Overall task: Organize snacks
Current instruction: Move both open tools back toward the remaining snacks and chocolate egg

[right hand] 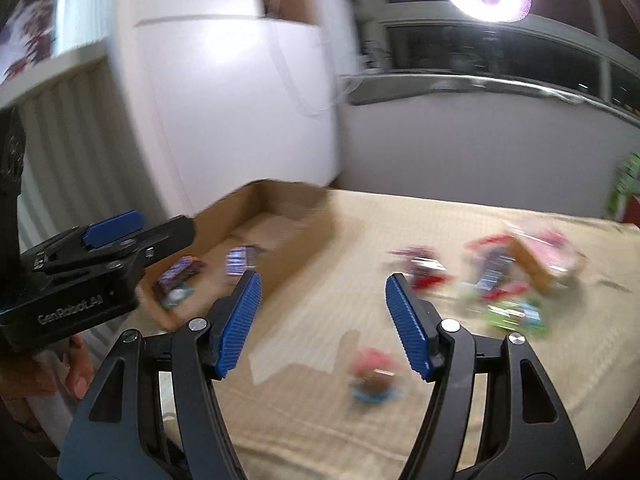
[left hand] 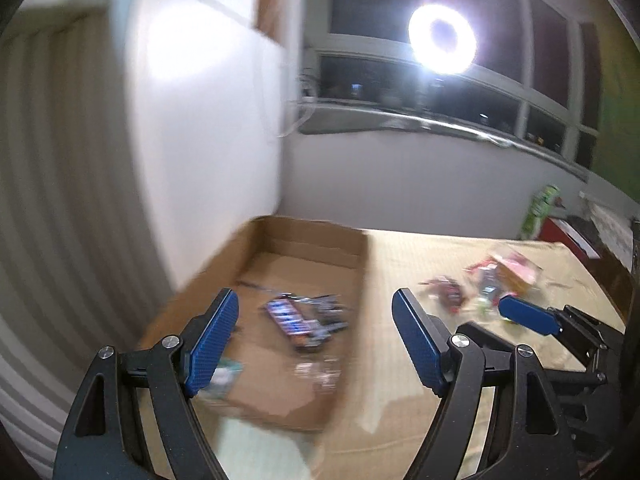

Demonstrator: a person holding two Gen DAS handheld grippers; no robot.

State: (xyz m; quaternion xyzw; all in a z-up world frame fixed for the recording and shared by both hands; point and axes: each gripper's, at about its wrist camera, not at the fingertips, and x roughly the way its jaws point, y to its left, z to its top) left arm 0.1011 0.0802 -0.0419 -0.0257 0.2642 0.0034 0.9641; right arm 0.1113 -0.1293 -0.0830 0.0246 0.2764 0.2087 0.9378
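Note:
A shallow cardboard box point(left hand: 360, 256) lies on the beige table and holds several snack packets point(left hand: 304, 318); it also shows in the right wrist view point(right hand: 304, 232). My left gripper point(left hand: 316, 320) is open and empty above the box. A blurred pile of snack packets point(right hand: 504, 276) lies on the table to the right, also in the left wrist view point(left hand: 496, 276). One red and blue packet point(right hand: 374, 378) lies apart, just below my right gripper point(right hand: 322, 300), which is open and empty. Both views are motion-blurred.
A white wall point(left hand: 208, 120) stands close behind the box at left. A window sill point(left hand: 400, 120) and a bright ring light point(left hand: 442, 38) are at the back. A green can point(left hand: 540, 210) stands at the far right table edge.

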